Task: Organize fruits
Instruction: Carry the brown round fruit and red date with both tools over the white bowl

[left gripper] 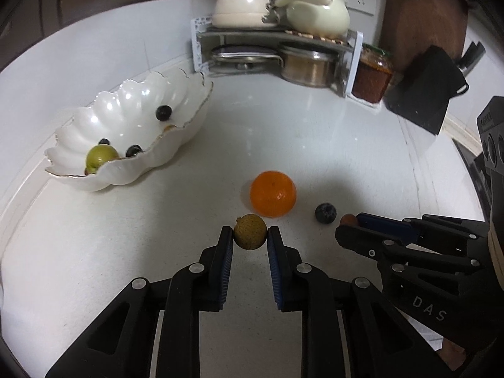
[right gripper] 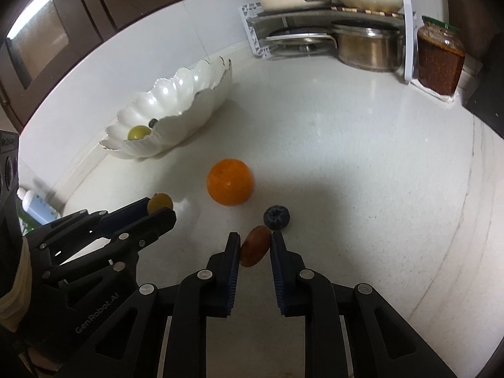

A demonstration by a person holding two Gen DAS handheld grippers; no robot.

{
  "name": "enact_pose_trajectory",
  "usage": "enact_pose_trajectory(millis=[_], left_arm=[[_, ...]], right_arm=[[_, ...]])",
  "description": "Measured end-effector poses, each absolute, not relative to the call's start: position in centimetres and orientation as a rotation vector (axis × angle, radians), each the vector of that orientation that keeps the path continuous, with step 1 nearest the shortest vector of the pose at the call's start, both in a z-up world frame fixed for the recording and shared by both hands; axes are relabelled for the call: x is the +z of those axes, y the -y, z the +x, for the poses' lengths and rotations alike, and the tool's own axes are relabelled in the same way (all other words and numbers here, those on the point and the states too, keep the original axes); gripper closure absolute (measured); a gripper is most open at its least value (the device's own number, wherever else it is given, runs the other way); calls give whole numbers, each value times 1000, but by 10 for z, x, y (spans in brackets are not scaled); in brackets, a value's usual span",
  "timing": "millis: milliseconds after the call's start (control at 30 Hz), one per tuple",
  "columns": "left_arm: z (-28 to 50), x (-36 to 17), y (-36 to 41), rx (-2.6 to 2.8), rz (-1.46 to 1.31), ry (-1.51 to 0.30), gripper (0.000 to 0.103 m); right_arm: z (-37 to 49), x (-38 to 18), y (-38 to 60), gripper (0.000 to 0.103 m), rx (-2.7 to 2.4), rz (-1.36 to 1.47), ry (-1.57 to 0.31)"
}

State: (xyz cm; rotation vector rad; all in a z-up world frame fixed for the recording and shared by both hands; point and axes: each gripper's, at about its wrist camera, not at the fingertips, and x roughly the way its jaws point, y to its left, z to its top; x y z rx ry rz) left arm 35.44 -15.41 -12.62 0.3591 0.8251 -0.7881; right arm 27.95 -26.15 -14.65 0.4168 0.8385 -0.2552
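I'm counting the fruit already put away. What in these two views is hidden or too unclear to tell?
- Right wrist view: the bowl wall hides most of its contents; only a green fruit and one dark berry show.
- Left wrist view: a small item at the bowl's near rim is mostly hidden.
- Left wrist view: the right tongs cover most of their reddish fruit.

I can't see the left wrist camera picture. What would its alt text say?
The left gripper pinches a small round yellow-brown fruit between its jaws above a white kitchen counter. Just beyond lie a round orange and a dark blueberry; the right gripper enters from the right. A white scalloped ceramic bowl at the left holds a green fruit and dark berries.
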Motion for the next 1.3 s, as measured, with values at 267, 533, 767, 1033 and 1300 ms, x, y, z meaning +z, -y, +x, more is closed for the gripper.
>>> enact_pose_trajectory(millis=[267,533,767,1033,1300], left_arm=[[349,-106,144,-736,304,-800,80],[347,-87,131,-691,249,-771,80],[345,-70,121,-649,217,-733,80],[349,-47,110,-591,184,-681,80],[358,-26,101,-535,159,-630,80]], right_arm=[[279,-128,257,82,-223,387,-800],[279,-108,250,82,-192,339,-761],[284,-88,243,82,-154,295,-717],[293,-65,236,82,-106,239,-660],[311,-45,232,82,-59,201,-630]])
